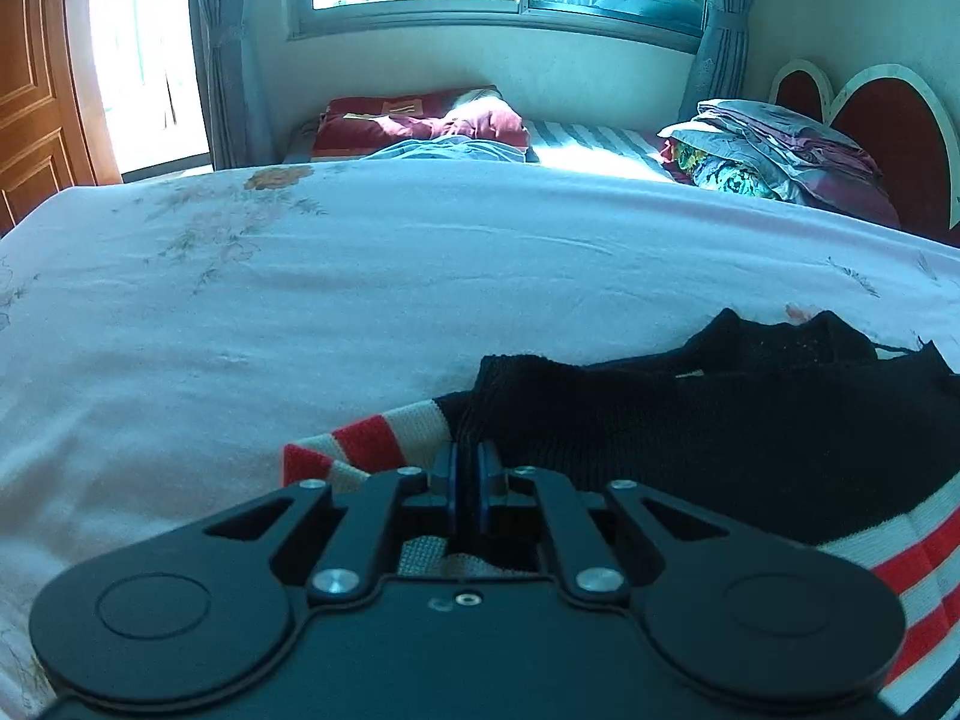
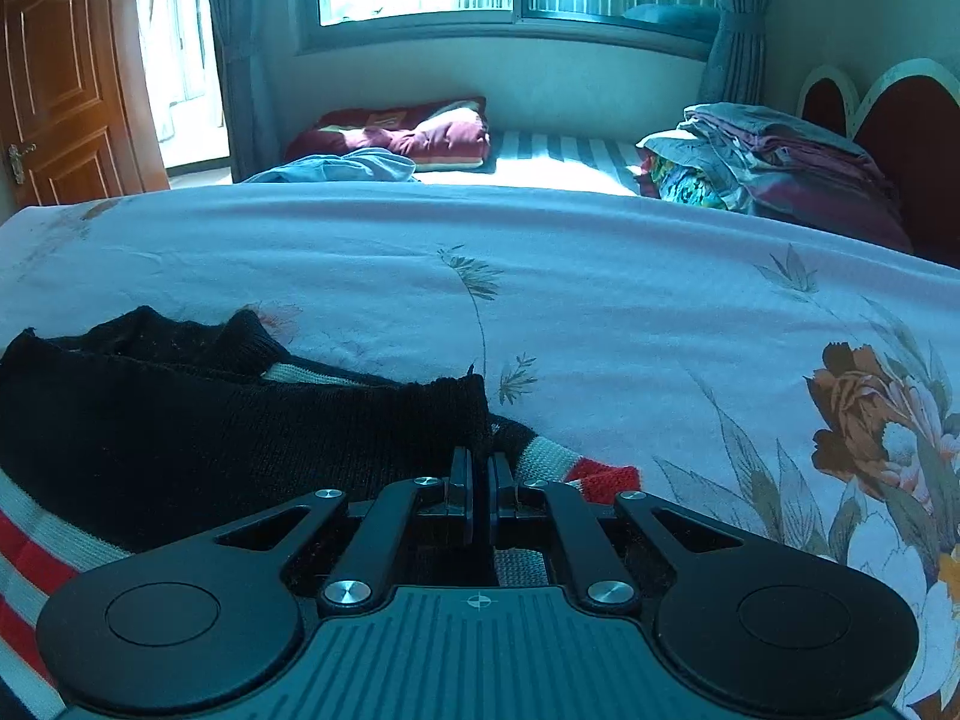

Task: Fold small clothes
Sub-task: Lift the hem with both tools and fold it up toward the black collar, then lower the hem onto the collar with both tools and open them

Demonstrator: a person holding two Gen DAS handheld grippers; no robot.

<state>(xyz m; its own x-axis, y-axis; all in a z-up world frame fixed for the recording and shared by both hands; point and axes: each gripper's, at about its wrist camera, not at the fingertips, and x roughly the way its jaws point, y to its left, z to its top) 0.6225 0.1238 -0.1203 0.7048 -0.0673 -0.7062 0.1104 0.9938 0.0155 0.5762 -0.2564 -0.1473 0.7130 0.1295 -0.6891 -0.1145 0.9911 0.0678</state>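
Observation:
A small black knit sweater [image 1: 690, 414] with red and white striped trim lies on the pink floral bedsheet [image 1: 300, 312]. My left gripper [image 1: 467, 468] is shut on the sweater's left edge, where the black knit meets a striped sleeve [image 1: 366, 438]. My right gripper [image 2: 479, 474] is shut on the sweater's [image 2: 210, 420] right edge, beside a striped cuff [image 2: 576, 462]. The sweater's collar [image 2: 198, 330] points away from me. Its striped hem runs under both grippers.
The bedsheet [image 2: 600, 312] spreads wide beyond the sweater. Behind it lie a maroon quilt [image 1: 420, 120], a blue garment [image 2: 342, 168] and a pile of folded bedding [image 1: 774, 150] by a heart-shaped headboard [image 1: 888, 120]. A wooden door [image 2: 60, 72] stands at the left.

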